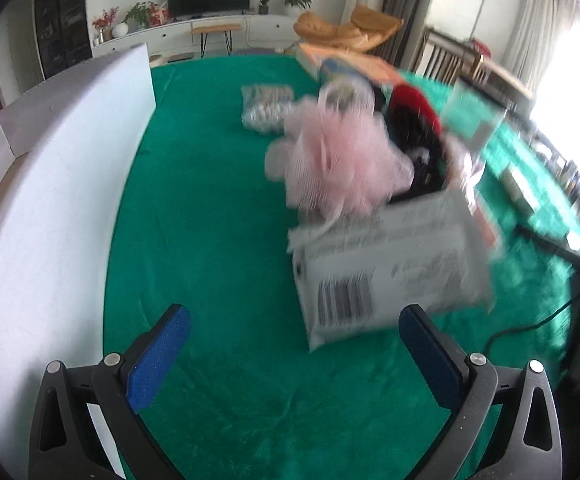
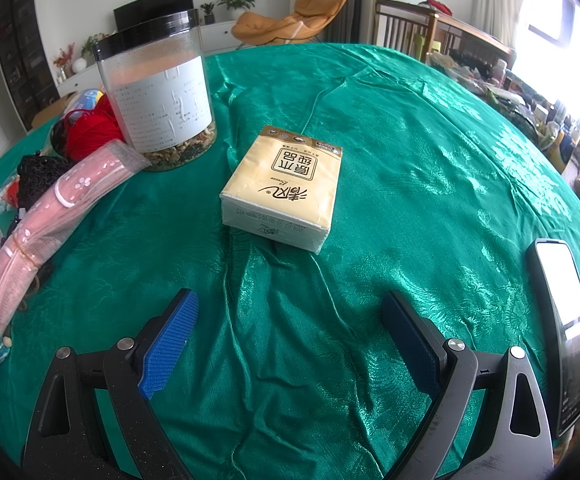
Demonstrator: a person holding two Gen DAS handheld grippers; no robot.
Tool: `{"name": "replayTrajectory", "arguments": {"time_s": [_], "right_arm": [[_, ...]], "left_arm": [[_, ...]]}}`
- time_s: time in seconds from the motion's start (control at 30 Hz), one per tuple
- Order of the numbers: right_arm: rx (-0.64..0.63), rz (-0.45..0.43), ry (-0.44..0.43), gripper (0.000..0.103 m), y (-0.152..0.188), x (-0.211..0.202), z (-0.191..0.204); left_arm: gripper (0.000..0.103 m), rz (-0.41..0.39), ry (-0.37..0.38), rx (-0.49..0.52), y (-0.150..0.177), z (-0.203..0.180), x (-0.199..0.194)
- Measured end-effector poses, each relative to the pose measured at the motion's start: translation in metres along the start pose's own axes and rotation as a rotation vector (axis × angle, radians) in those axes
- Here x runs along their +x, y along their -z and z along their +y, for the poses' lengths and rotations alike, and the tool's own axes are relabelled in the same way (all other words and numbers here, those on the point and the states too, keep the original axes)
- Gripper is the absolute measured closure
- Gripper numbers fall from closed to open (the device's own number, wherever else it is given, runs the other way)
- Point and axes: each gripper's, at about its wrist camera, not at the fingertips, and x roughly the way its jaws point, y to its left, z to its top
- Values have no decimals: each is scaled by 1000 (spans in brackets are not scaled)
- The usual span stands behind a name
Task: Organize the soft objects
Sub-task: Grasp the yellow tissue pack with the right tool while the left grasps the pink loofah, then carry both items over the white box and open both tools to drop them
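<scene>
In the left wrist view a pink mesh bath puff [image 1: 338, 156] lies on the green tablecloth, against a white plastic package with a barcode [image 1: 390, 264] and a pile of red and black soft items [image 1: 414, 128]. My left gripper [image 1: 294, 328] is open and empty, just short of the package. In the right wrist view a yellow tissue pack [image 2: 282, 188] lies mid-table. My right gripper [image 2: 290, 316] is open and empty, in front of the pack. A bagged pink cloth [image 2: 54, 208] and red yarn [image 2: 90, 132] lie at the left.
A white box [image 1: 50, 184] stands at the left in the left wrist view. A clear jar with a black lid [image 2: 158, 92] stands behind the tissue pack. A phone [image 2: 566, 328] lies at the right edge. A clear bag [image 1: 266, 108] lies further back.
</scene>
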Motion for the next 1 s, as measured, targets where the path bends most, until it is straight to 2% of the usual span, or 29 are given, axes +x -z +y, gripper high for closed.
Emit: {"name": "replayTrajectory", "arguments": {"time_s": [0.1,0.17,0.3,0.43,0.53,0.57,0.6,0.63,0.67,0.7,0.77,0.87,0.9,0.93,1.0], "right_arm": [[0,0,0,8,0,0,0],[0,0,0,8,0,0,0],[0,0,0,8,0,0,0],[0,-1,1,8,0,0,0],[10,-1,-7,8,-3,1,-2],[14,26,-23,9,-10,4,-5],[28,53,-63,12,-17,3,-11],[92,51,-143,12,-23,-4,-22],[160,38,-187,12,-29,-11,-33],[207,34,-192,12,-37,-16,-41],[250,73,-189,12,-59,-13,-49],[224,230,-187,13,-81,17,-39],[202,266,-184,37,-84,26,-35],[175,280,-166,49,-87,32,-33],[150,256,-101,49,-99,34,-35]], "left_arm": [[0,-26,56,-22,-27,-4,-5],[0,-32,59,-4,-49,-13,4],[0,36,18,17,-76,-28,46],[0,67,-25,-25,-90,-33,69],[0,89,-22,-79,-95,-24,78],[3,91,-18,-96,-97,-20,79],[13,92,-13,-111,-97,-16,80],[22,99,-5,-127,-98,-12,83],[37,117,6,-145,-99,-8,87],[45,132,20,-162,-98,-7,90],[55,135,33,-181,-98,-5,94],[65,115,29,-177,-101,-4,89],[67,107,30,-183,-103,-3,87],[68,96,30,-189,-105,0,83],[70,63,37,-199,-110,3,72]]}}
